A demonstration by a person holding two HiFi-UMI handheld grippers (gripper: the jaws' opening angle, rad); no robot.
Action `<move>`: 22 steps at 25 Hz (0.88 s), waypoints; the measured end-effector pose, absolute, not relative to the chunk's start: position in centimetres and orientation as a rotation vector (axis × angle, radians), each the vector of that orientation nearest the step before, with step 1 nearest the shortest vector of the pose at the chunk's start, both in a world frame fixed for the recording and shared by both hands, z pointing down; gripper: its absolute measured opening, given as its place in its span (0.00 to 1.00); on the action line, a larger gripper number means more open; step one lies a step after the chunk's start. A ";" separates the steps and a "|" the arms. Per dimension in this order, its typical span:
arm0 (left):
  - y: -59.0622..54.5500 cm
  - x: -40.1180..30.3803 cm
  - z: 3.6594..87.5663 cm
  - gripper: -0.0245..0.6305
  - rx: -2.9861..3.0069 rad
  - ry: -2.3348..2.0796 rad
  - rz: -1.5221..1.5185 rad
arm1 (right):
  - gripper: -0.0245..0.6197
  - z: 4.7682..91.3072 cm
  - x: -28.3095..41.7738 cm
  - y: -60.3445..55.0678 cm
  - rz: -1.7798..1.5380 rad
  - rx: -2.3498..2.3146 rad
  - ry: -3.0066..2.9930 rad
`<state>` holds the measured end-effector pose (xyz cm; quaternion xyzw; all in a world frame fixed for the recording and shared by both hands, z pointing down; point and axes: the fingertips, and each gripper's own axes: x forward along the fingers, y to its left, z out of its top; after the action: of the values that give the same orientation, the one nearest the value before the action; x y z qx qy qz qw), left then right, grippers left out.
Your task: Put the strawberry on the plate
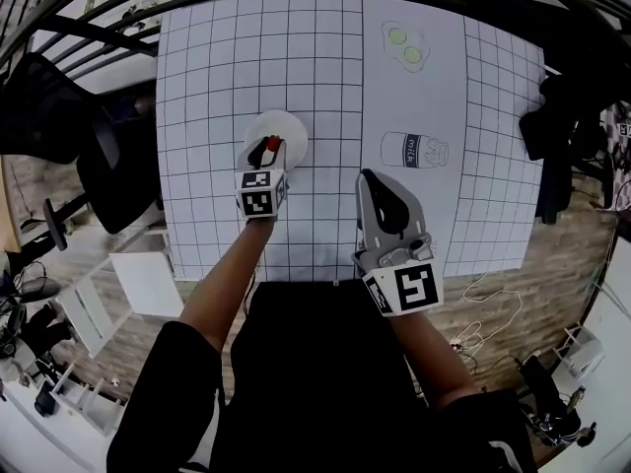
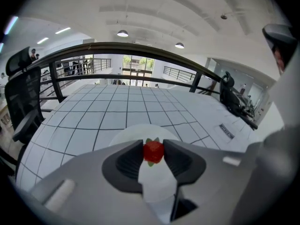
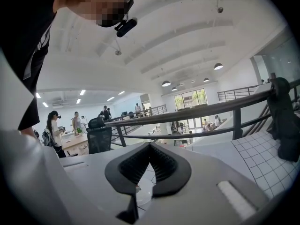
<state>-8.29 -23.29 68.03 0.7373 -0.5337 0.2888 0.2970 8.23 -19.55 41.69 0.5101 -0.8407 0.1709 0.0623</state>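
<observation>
A small red strawberry (image 1: 273, 143) (image 2: 153, 151) is pinched between the pads of my left gripper (image 1: 268, 148) (image 2: 153, 147). It hangs over the near part of a white round plate (image 1: 288, 126) (image 2: 133, 133) on the gridded mat. I cannot tell whether the berry touches the plate. My right gripper (image 1: 368, 178) (image 3: 150, 147) is over the mat to the right of the plate, tilted upward. Its jaws meet at the tips with nothing between them.
The white gridded mat (image 1: 217, 77) covers the table. A printed strip on it shows a milk bottle (image 1: 414, 150) and two fried eggs (image 1: 404, 45). A black office chair (image 1: 59, 116) stands off the left edge, and dark gear (image 1: 552, 136) hangs at the right edge.
</observation>
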 end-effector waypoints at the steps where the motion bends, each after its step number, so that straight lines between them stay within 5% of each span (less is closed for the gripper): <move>1: -23.3 -8.3 68.3 0.24 1.949 -1.417 0.770 | 0.03 41.8 8.4 -19.6 0.521 1.542 -2.539; 22: -23.5 -8.7 70.3 0.25 1.919 -1.380 0.872 | 0.03 42.5 9.2 -19.5 0.565 1.532 -2.570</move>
<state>-8.73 -23.50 70.32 0.7251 -0.5216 0.3295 0.3059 9.16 -19.52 42.46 0.5027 -0.8430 0.1854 0.0483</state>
